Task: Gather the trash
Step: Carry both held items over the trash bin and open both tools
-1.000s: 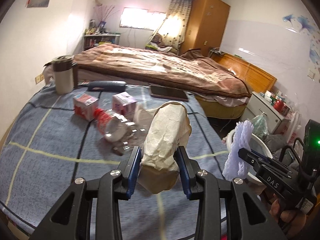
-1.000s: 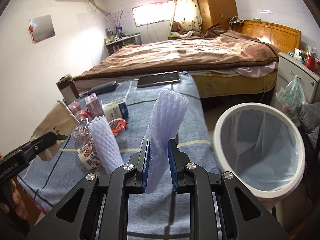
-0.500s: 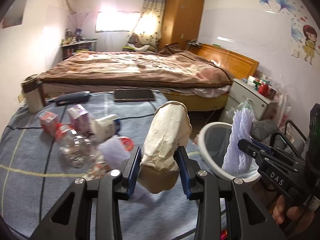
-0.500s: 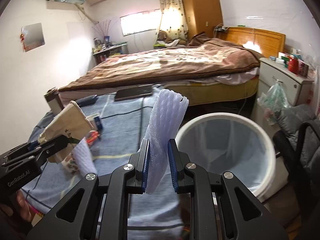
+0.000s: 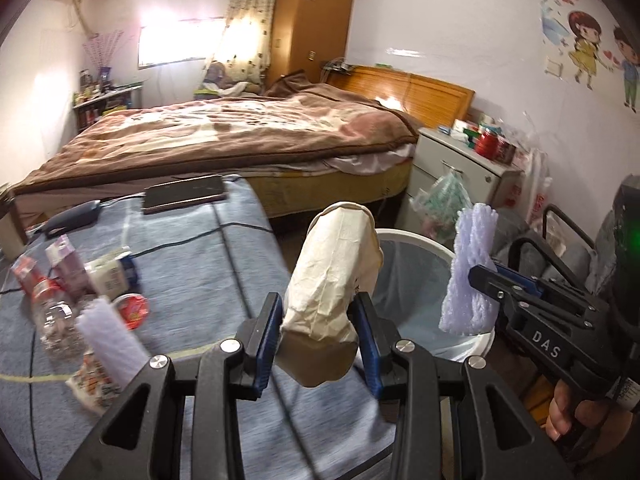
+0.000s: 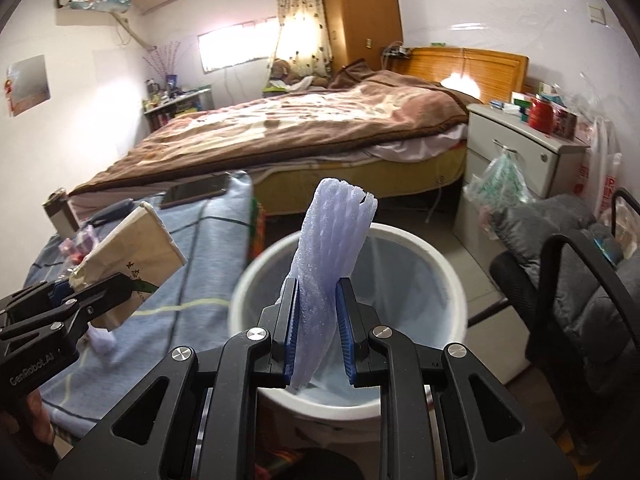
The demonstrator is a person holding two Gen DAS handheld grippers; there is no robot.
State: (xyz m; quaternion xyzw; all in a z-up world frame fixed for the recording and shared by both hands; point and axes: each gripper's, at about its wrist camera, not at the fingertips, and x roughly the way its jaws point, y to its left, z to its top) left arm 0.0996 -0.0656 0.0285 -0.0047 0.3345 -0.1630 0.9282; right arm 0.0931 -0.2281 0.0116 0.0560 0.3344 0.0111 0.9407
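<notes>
The left gripper [image 5: 318, 344] is clenched on a crumpled paper bag [image 5: 334, 280], its 2 blue pads pressing the lower part while the open top sticks up and forward. The bag hangs above the near edge of the blue blanket-covered table [image 5: 200, 248], just beside the white bin [image 5: 420, 240]. The right gripper [image 6: 318, 334] grips a pale purple foam sleeve [image 6: 332, 256] between its 2 fingers, holding it upright over the bin's open mouth, with the plastic liner [image 6: 400, 280] visible behind it. On the table to the left lie more trash: a second foam sleeve [image 5: 108, 340], a clear plastic bottle [image 5: 52, 312], small cartons [image 5: 64, 264] and a red-lidded cup [image 5: 132, 308]. A dark tablet [image 5: 184, 196] rests at the table's far end, near the bed [image 5: 240, 132]
</notes>
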